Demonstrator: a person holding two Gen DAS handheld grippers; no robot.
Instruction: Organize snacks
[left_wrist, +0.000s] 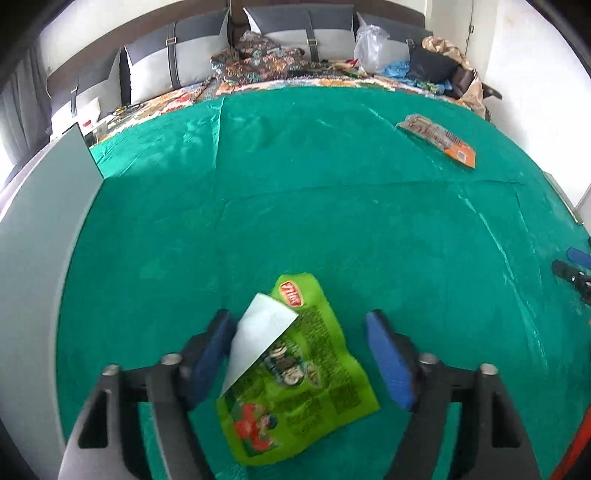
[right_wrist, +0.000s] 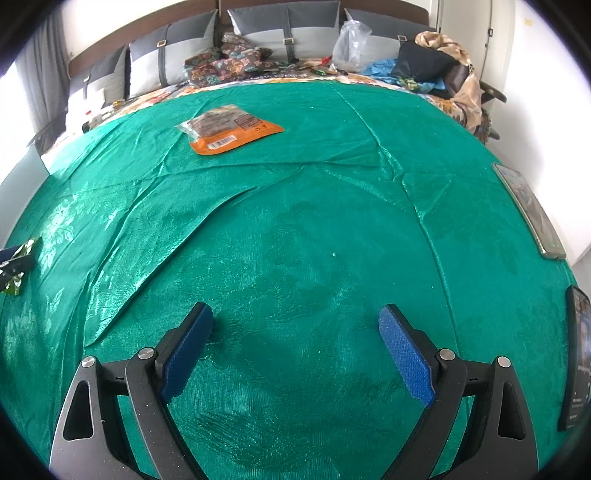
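A green snack bag with one corner folded over white lies on the green cloth, between the fingers of my left gripper, which is open around it. An orange and clear snack packet lies far right on the cloth; it also shows in the right wrist view, far left of centre. My right gripper is open and empty just above the cloth. Its tip shows at the right edge of the left wrist view. A bit of the green bag shows at the left edge.
A grey box wall stands at the left. Two phones lie at the cloth's right edge. Cushions, patterned fabric, a plastic bag and clothes are piled at the back.
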